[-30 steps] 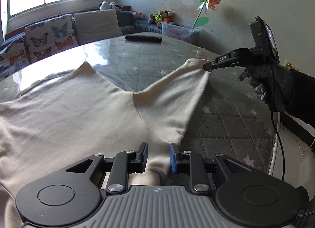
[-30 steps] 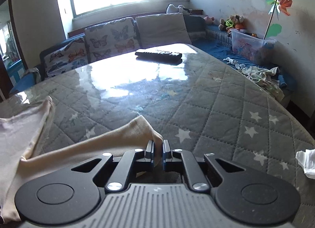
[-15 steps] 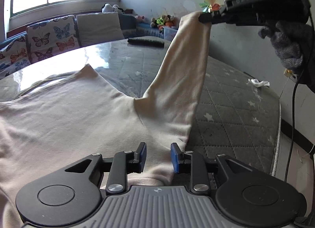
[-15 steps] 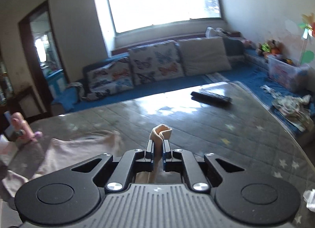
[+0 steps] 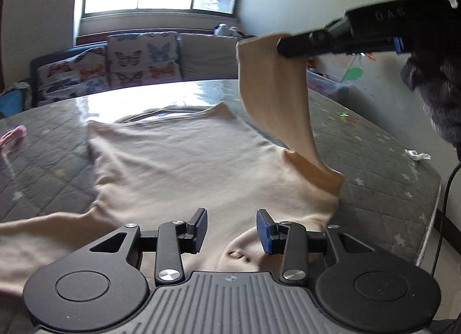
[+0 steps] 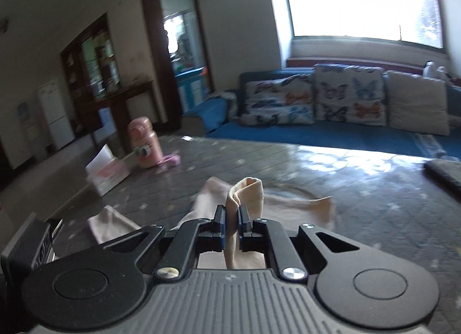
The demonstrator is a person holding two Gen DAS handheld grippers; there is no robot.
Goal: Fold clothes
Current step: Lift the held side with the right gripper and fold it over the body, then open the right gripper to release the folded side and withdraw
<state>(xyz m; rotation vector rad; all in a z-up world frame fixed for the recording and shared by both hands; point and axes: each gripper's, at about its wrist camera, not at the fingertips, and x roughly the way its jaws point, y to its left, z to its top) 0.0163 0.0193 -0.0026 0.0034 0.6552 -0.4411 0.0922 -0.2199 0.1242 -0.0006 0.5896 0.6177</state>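
Holding one sleeve up, left tongs parted over the shirt

Your right tongs (image 6: pixel 231 218) are clamped on the cuff of the sleeve (image 5: pixel 276 97), and the fabric pokes up in a small fold between the blue pads. From the left camera that sleeve hangs in the air from the tongs, running down to the shoulder of the cream shirt (image 5: pixel 178 166), which lies spread flat on the grey quilted worktop (image 5: pixel 374 161). Your left tongs (image 5: pixel 232 230) sit low over the near edge of the shirt with the jaws apart; they have just been opening, and cloth lies below the gap with neither pad pressing on it. Your gloved right hand (image 5: pixel 432 86) shows at the upper right of the left view. Farther along the worktop stand a pink bottle (image 6: pixel 144 143) and a tissue box (image 6: pixel 108 174), well apart from the shirt, and a sofa with butterfly cushions (image 6: pixel 348 94) sits under the window
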